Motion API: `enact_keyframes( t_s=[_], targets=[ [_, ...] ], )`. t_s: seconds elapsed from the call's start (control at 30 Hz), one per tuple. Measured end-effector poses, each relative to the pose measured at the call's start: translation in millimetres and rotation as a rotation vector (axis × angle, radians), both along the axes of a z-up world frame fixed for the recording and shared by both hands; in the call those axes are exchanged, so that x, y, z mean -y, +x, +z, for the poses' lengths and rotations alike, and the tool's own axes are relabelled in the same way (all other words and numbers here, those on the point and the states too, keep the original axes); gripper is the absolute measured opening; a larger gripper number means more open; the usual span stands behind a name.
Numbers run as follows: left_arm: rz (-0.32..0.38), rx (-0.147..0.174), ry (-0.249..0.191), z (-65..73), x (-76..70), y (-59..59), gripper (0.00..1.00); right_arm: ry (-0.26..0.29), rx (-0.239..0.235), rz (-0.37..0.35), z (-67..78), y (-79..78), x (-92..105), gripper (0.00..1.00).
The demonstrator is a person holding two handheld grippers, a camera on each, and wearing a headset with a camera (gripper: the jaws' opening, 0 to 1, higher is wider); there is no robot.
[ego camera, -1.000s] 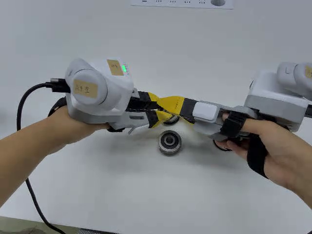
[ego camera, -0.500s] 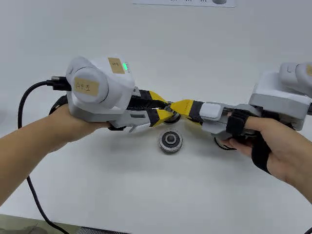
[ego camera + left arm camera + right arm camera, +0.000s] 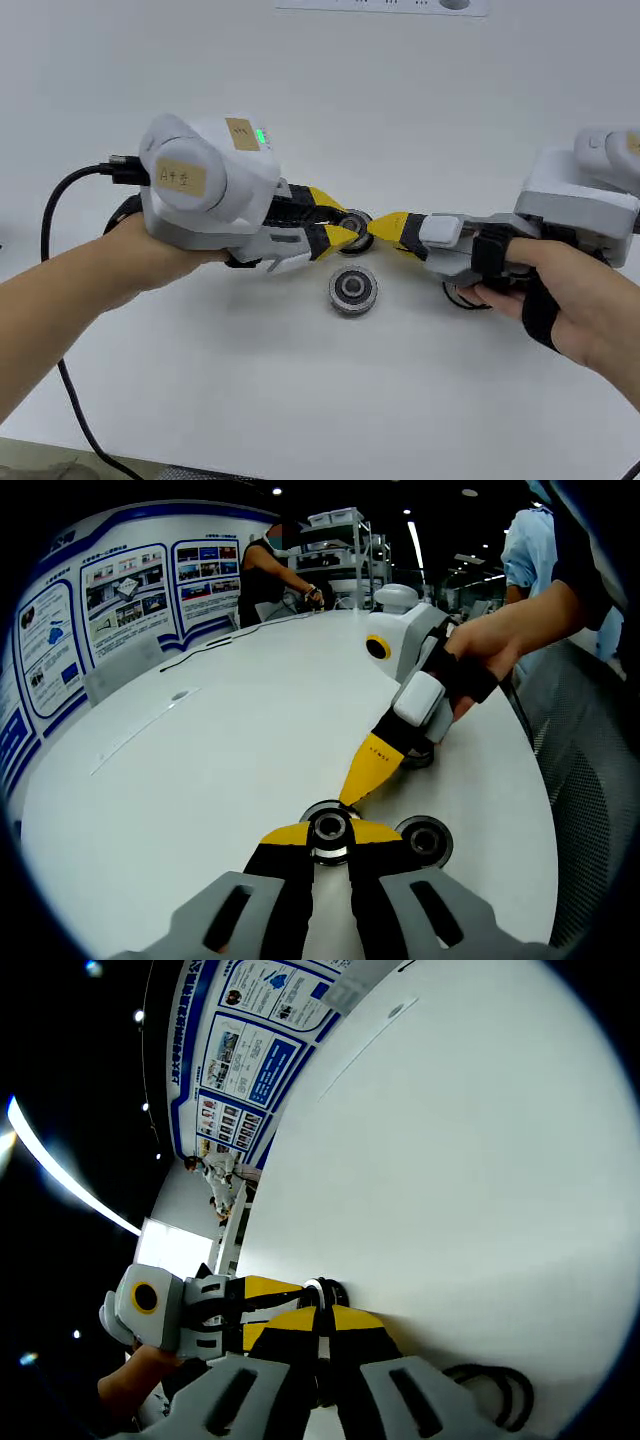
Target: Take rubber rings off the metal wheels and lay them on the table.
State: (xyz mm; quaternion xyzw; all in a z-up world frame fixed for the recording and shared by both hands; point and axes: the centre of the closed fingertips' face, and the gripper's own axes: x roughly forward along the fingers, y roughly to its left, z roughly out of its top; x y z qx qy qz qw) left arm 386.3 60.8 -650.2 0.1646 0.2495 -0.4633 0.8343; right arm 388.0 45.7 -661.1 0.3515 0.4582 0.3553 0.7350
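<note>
The left gripper [image 3: 330,840] has its jaws clamped on a metal wheel [image 3: 330,826], one yellow-tipped jaw on each side of the hub, holding it just above the table [image 3: 300,400]. The right gripper [image 3: 368,772] comes in from the opposite side with its jaws pressed together, the yellow point touching that wheel's outer rim (whether it has any rubber pinched there I cannot tell). In the right gripper view the two closed jaws lie side by side with the wheel right at their tips.

Just beside the held wheel, a little nearer the person, a second wheel [image 3: 352,290] lies flat on the table, apart from both grippers. Loose black rings [image 3: 490,1385] rest on the table under the right hand [image 3: 560,300], partly covered by it in the head view. The left hand [image 3: 140,255] wraps the other gripper's body, and a black cable [image 3: 50,220] loops away from its back end off the table edge.
</note>
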Motion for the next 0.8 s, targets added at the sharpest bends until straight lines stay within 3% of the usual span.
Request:
enact_keyframes(
  t_s=[0.7,0.8],
  targets=[
    [0.003,-0.005,-0.004,-0.1,-0.7,0.2,0.12,-0.009,-0.036,-0.014,1.4,-0.2,1.4,0.01],
    [0.004,-0.004,-0.003,0.0,-0.5,0.1,0.12,-0.02,-0.021,-0.007,4.3,-1.4,0.2,0.0]
  ],
)
